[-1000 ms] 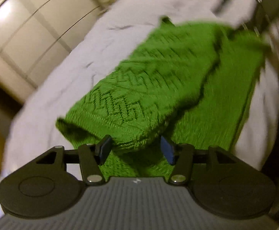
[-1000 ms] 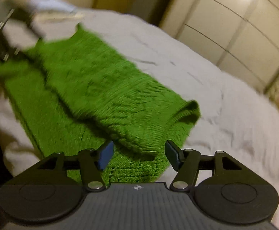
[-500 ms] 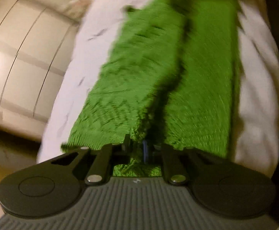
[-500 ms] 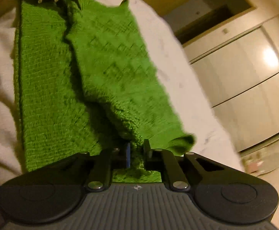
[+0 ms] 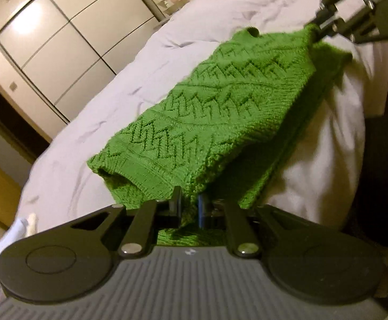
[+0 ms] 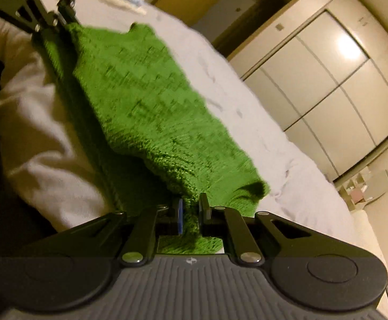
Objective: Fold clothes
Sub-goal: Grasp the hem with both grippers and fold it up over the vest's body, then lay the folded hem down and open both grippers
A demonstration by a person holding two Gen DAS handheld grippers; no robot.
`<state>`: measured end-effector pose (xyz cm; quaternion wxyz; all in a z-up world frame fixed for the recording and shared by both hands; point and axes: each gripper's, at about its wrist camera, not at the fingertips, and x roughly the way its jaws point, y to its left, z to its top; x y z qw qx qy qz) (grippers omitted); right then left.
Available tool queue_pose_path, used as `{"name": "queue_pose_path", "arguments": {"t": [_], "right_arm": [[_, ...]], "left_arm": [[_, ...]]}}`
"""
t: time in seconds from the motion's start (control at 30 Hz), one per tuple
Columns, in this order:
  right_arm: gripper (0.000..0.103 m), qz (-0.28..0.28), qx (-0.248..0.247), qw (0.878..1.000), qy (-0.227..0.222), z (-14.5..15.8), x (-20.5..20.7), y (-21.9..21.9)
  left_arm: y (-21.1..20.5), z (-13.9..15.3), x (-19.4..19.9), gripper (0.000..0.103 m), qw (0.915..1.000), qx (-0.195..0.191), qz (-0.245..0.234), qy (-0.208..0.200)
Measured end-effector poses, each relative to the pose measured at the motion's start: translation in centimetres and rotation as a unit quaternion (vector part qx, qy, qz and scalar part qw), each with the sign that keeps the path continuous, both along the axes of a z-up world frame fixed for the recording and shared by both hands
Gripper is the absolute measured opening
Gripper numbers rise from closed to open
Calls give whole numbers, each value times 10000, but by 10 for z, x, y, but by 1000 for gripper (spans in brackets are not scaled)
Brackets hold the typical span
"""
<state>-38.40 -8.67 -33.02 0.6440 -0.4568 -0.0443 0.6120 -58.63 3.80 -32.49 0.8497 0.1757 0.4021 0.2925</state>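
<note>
Green sweater (image 5: 234,112) stretched lengthwise between left gripper (image 5: 190,208); right gripper (image 6: 191,210).

Dim, warm indoor light; strong fisheye bending at edges.
Glare patch on wardrobe doors (image 6: 351,48); green knit (image 6: 151,112) motion-blurred ahead of right tool.

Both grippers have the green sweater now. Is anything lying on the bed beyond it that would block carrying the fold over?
Nothing visible does. The left gripper and right gripper both clamp the green sweater, and the white duvet beyond it shows only wrinkles.
</note>
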Motion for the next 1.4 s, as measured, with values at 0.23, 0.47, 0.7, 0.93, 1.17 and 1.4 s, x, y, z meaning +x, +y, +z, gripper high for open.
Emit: {"name": "queue_pose_path", "arguments": {"t": [0.23,0.47,0.7,0.93,1.17,1.4], "right_arm": [[16,-244,-549,9982,-60,-20,4,9],[35,-688,-366,9869,1411,32,21,9],[45,-976,151,8932,4387,54,60,35],[44,-1678,-509,9139,3662,-8,58,54],[45,-1838,-793,8640,4621,30,102,65],[46,-1864,-181,8806,4352,62,153,124]], "left_arm": [[8,11,-5,18,9982,-542,107,-250],[19,61,-28,26,9784,-1590,335,-1275],[27,42,20,26,9604,-2164,746,-1588],[49,7,3,27,9299,-2915,1421,-1734],[77,49,-8,22,9346,-2665,1577,-1751],[149,67,30,22,9455,-2090,1511,-1986]]}}
